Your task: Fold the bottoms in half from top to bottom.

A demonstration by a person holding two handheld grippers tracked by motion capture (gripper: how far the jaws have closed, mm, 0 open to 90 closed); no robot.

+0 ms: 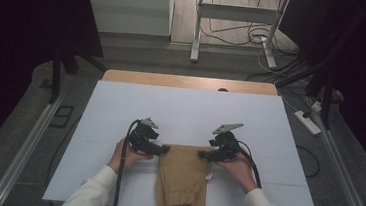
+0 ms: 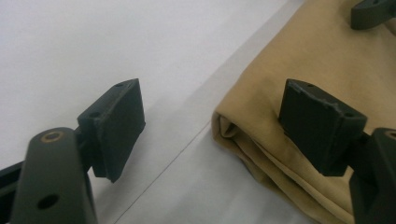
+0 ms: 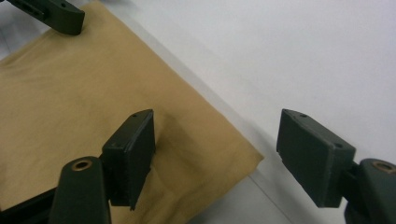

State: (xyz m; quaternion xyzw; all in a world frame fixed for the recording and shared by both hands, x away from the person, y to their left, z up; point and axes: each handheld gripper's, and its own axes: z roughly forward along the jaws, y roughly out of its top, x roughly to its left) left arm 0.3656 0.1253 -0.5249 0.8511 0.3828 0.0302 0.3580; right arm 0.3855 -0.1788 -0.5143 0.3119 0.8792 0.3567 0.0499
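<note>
Folded tan trousers lie on the white table. The left gripper and right gripper sit at the trousers' far corners. Both stand open, gripping nothing, each straddling its corner.

Left claw open, right claw open, tips facing inward

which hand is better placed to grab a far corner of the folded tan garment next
Roughly even, slightly the left. Both hand-held grippers are open over the far corners. The left hand-held gripper straddles its corner of the folded tan garment; the right hand-held gripper has its corner between its jaws too.
</note>
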